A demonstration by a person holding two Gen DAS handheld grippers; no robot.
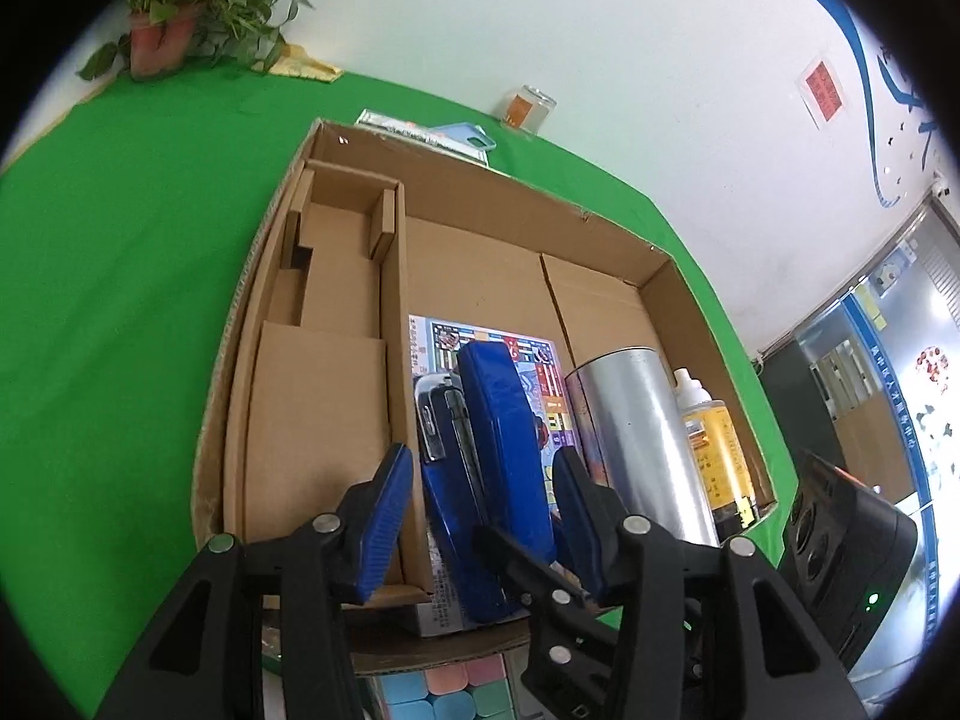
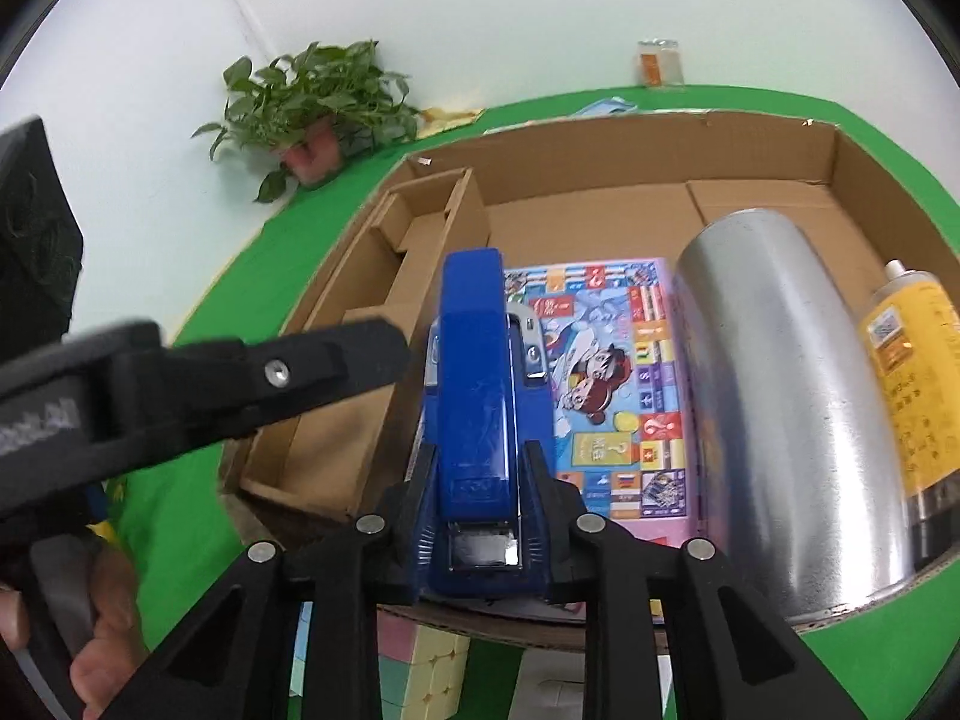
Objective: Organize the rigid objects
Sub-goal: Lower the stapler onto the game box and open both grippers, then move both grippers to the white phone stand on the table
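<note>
In the right wrist view a blue stapler (image 2: 474, 384) has its rear end between the fingers of my right gripper (image 2: 479, 456), which is shut on it. The stapler hangs over the left edge of a colourful flat game box (image 2: 624, 384) lying in the open cardboard box (image 2: 660, 147). My left gripper (image 1: 480, 456) points at the same stapler (image 1: 504, 432) from the near left. Its blue pads (image 1: 387, 510) stand apart from the stapler's sides, so it is open. It also shows in the right wrist view as a black finger (image 2: 336, 360) just left of the stapler.
A silver can (image 2: 780, 408) and a yellow spray bottle (image 2: 912, 384) lie at the box's right. A cardboard insert (image 1: 336, 312) fills its left side. Pastel cubes (image 2: 420, 672) sit in front, a potted plant (image 2: 312, 102) and glass jar (image 2: 660, 63) by the wall. A hand (image 2: 102, 648) holds the left gripper.
</note>
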